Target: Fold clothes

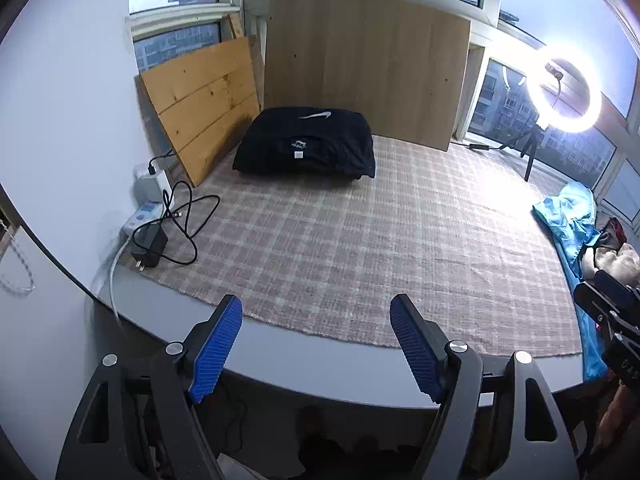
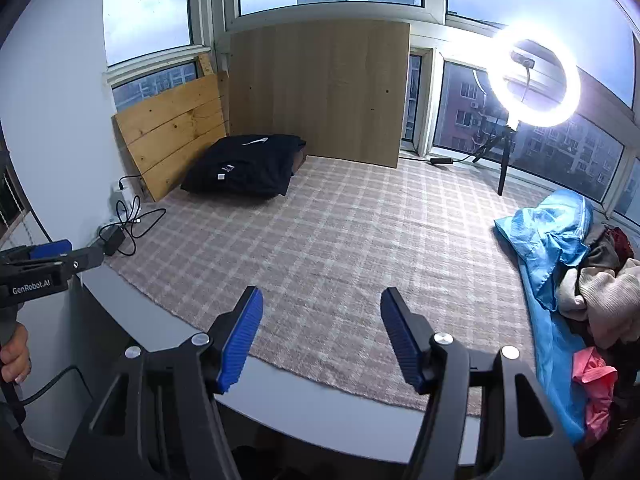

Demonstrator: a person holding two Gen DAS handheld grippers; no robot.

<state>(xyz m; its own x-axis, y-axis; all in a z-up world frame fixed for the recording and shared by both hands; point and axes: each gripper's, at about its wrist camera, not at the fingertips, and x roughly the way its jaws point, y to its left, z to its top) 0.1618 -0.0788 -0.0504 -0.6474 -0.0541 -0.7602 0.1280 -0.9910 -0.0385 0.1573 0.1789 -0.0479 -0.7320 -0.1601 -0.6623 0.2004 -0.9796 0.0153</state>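
Both claws, left gripper (image 1: 316,344) and right gripper (image 2: 322,338), stand apart, empty, at frame bottom. Folded black garment (image 1: 306,142) lies upper centre, well apart from them.

We read "GenRobot.AI" in white on the black body of the left gripper (image 2: 48,254) at the near left. The folded black garment (image 1: 306,142) at the far left bears a white swoosh logo; its small label print is too tiny for us to read.
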